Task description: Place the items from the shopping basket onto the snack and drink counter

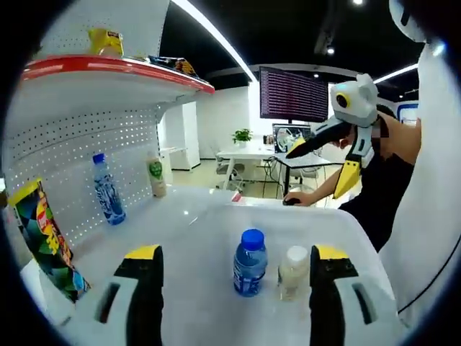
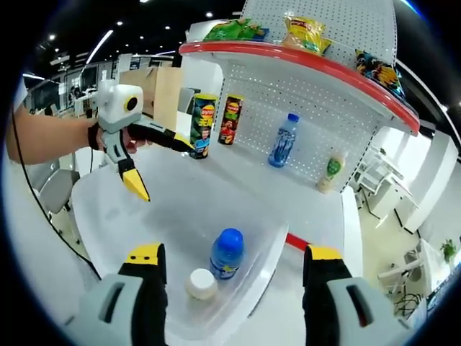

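A white shopping basket [image 1: 189,238] [image 2: 268,268] rests on the white counter [image 2: 245,176]. Upright inside it stand a blue-capped bottle [image 1: 250,264] [image 2: 227,254] and a smaller white-capped bottle [image 1: 293,272] [image 2: 202,284]. My left gripper [image 1: 234,254] hangs open above them, a jaw on either side and touching neither. My right gripper [image 2: 234,254] is open over the same two bottles. Each shows in the other's view: the right gripper [image 1: 315,173] in a person's hand, the left gripper [image 2: 167,173] reaching in, both with jaws spread and nothing held.
On the counter by the pegboard wall stand a water bottle [image 1: 108,191] [image 2: 283,140], a green-labelled bottle [image 1: 155,174] [image 2: 330,173], two crisp cans [image 2: 216,124] and a snack bag [image 1: 45,241]. Above it, a red-edged shelf [image 2: 302,61] carries snack bags. Desks stand behind.
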`<action>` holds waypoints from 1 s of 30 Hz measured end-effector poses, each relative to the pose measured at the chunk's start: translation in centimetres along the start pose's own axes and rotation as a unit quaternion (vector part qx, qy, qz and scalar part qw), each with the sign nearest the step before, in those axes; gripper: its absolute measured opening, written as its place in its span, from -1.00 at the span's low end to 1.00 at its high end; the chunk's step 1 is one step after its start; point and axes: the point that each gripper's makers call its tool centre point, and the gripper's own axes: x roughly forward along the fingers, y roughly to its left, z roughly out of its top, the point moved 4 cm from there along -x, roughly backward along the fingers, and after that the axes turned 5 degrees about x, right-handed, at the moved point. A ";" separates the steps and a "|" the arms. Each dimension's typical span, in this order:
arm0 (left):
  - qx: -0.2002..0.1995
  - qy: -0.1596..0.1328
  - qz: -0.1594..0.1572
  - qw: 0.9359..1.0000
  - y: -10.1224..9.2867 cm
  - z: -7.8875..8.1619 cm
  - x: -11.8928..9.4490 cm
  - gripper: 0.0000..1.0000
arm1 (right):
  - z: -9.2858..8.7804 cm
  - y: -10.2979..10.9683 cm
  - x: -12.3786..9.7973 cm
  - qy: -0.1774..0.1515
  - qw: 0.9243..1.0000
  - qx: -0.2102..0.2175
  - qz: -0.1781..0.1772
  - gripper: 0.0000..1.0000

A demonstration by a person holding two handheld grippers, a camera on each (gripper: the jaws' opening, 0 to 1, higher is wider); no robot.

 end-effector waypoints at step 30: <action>0.037 0.087 -0.069 0.993 -1.5 -10.3 9.8 0.75 | -0.3 -0.5 -1.1 0.008 0.999 0.026 -0.020 0.48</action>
